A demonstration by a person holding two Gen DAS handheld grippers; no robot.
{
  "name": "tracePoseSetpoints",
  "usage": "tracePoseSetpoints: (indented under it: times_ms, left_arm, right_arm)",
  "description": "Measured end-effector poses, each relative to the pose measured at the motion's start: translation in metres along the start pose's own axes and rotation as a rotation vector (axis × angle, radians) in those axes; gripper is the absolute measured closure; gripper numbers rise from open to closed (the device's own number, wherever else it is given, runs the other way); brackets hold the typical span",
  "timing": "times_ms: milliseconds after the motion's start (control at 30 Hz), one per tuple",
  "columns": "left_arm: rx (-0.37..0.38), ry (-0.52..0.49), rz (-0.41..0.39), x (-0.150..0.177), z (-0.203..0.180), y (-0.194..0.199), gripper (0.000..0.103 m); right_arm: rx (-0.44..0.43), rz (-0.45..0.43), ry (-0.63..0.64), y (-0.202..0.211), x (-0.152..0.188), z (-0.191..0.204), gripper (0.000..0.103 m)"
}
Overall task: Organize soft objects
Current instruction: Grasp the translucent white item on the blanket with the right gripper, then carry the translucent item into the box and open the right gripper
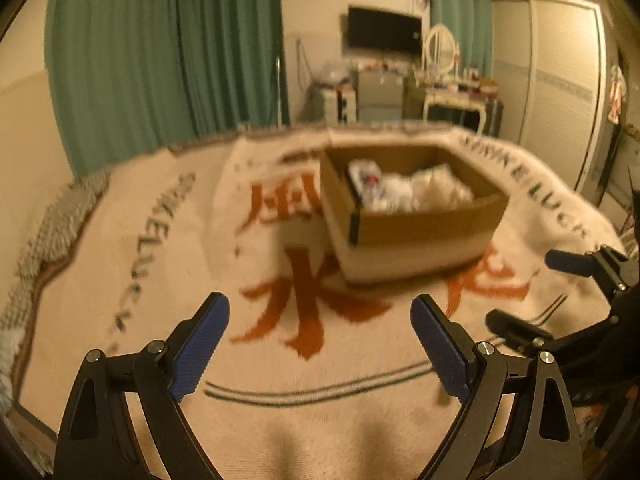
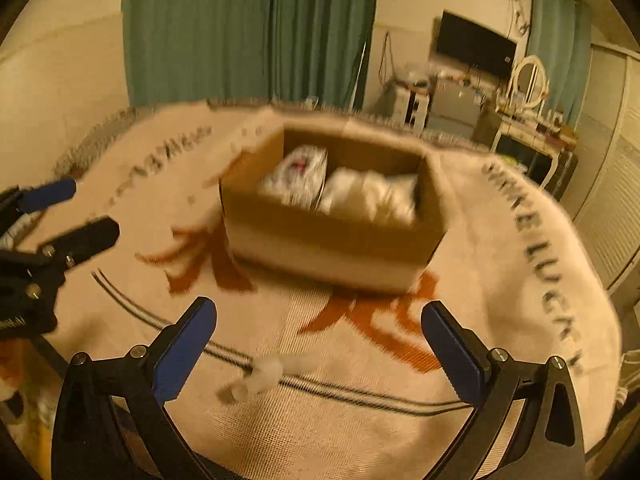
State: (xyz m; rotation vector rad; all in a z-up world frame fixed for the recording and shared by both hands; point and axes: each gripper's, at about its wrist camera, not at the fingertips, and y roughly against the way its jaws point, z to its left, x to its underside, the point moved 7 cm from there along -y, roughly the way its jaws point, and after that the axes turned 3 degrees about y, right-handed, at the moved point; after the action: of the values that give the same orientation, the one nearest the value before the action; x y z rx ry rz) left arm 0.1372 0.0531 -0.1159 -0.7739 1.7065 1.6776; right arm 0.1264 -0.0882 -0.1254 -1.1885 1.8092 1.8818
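Observation:
An open cardboard box [image 1: 424, 226] stands on a cream blanket [image 1: 152, 280] with red characters. Inside lie a white printed soft pack [image 1: 370, 188] and a white soft bundle [image 1: 440, 188]. The box [image 2: 332, 240], the pack [image 2: 300, 176] and the bundle [image 2: 372, 196] also show in the right wrist view. My left gripper [image 1: 320, 316] is open and empty, short of the box. My right gripper [image 2: 318, 320] is open and empty. A small white fluffy piece [image 2: 260, 376] lies on the blanket between its fingers. Each gripper shows at the edge of the other's view.
The blanket [image 2: 520, 300] covers a bed with rounded edges. Green curtains [image 1: 160, 48] hang behind. A TV [image 1: 384, 32], a dressing table with a mirror [image 1: 444, 72] and a white wardrobe [image 1: 560, 80] stand at the far side of the room.

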Motion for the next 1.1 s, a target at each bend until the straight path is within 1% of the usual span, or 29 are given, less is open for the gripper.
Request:
tracePoseSetpoints:
  times_ms: [100,200,267,333,433,467,500,533,600,667,767,800,900,1100]
  left_arm:
    - [-0.013,-0.006,0.048,0.018,-0.001,-0.019,0.01]
    - [0.002,0.024,0.106,0.037,0.003,-0.037,0.01]
    - [-0.002,0.042,0.142,0.048,0.007,-0.047,0.01]
    - [0.002,0.055,0.17,0.056,0.009,-0.053,0.01]
    - [0.029,0.06,0.186,0.06,0.007,-0.056,0.01]
    - [0.028,0.058,0.189,0.062,0.006,-0.056,0.01]
    - [0.026,0.055,0.193,0.063,0.006,-0.057,0.01]
    - [0.027,0.053,0.196,0.064,0.006,-0.057,0.01]
    - [0.038,0.055,0.198,0.064,0.005,-0.057,0.01]
    - [0.054,0.064,0.196,0.065,0.004,-0.056,0.01]
    - [0.051,0.079,0.192,0.065,0.005,-0.053,0.01]
    - [0.052,0.085,0.19,0.065,0.005,-0.051,0.01]
    - [0.059,0.091,0.189,0.066,0.002,-0.047,0.01]
    - [0.075,0.082,0.172,0.068,-0.01,-0.026,0.01]
  right_arm:
    - [-0.036,0.068,-0.007,-0.034,0.022,0.007,0.002]
    - [-0.084,0.108,-0.016,-0.053,0.036,0.013,0.004]
    - [-0.108,0.132,-0.011,-0.065,0.047,0.017,0.005]
    - [-0.126,0.161,-0.004,-0.077,0.056,0.021,0.013]
    - [-0.139,0.186,-0.022,-0.088,0.064,0.022,0.018]
    - [-0.135,0.181,-0.024,-0.088,0.064,0.021,0.019]
    - [-0.127,0.175,-0.023,-0.088,0.064,0.021,0.025]
    - [-0.121,0.171,-0.021,-0.088,0.064,0.02,0.034]
    - [-0.117,0.174,-0.023,-0.088,0.065,0.019,0.045]
    - [-0.12,0.174,-0.03,-0.086,0.064,0.017,0.048]
    - [-0.124,0.162,-0.032,-0.081,0.064,0.017,0.06]
    - [-0.147,0.16,-0.036,-0.078,0.065,0.019,0.068]
    - [-0.139,0.147,-0.037,-0.07,0.066,0.019,0.069]
    - [-0.147,0.078,-0.055,-0.037,0.06,0.017,0.072]
